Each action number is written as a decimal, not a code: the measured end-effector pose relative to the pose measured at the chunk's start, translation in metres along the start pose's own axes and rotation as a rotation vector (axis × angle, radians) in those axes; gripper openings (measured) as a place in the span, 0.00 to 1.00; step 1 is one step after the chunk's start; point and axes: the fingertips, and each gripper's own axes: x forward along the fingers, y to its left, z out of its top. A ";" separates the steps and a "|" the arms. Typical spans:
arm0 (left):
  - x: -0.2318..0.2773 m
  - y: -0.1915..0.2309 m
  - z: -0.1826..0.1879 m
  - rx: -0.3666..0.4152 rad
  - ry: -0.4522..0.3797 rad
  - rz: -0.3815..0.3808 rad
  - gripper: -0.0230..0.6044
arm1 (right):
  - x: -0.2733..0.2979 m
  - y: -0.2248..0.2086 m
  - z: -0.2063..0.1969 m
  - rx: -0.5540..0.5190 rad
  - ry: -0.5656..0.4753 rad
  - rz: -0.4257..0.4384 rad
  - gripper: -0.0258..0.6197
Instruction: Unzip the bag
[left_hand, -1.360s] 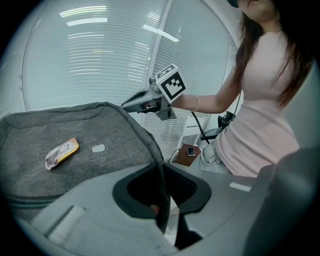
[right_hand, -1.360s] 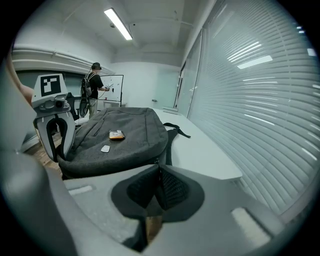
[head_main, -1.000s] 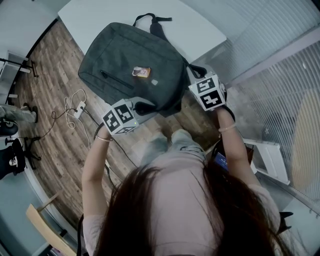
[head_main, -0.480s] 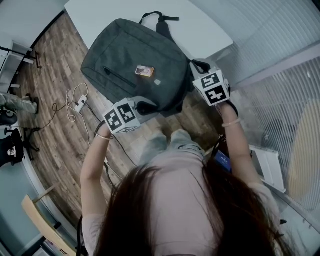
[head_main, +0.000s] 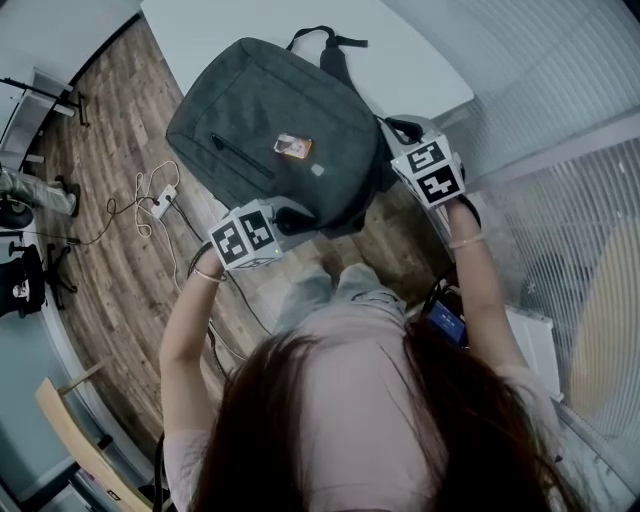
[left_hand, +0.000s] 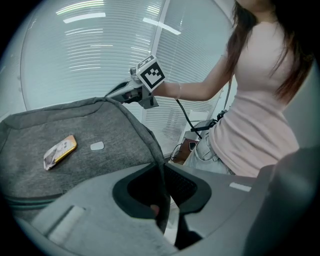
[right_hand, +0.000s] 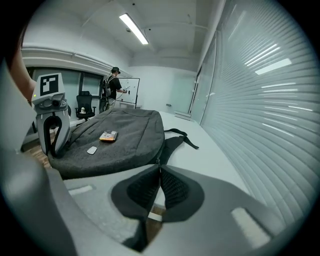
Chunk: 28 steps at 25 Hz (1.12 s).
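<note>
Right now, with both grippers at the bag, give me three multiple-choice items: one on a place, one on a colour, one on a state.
1. Where does the bag lie? A on a shelf; B on the table; C in a box.
2. What colour is the bag? A dark grey; B red; C white.
3. How do the right gripper's jaws stand? A wide apart; B shut and empty; C shut on the zip pull.

Key: B, the bag rests on the white top; A, its cloth is dark grey in every view; C, the jaws meet on the thin pull at the bag's side.
</note>
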 end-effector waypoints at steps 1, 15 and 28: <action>0.001 0.000 -0.001 -0.001 0.007 0.001 0.13 | 0.002 -0.001 0.000 -0.005 -0.005 0.002 0.06; 0.003 0.000 -0.001 -0.015 0.034 -0.008 0.14 | 0.023 -0.011 0.011 -0.043 -0.042 0.055 0.06; 0.003 0.001 -0.001 -0.021 0.041 -0.013 0.14 | 0.041 -0.018 0.021 -0.051 -0.054 0.112 0.06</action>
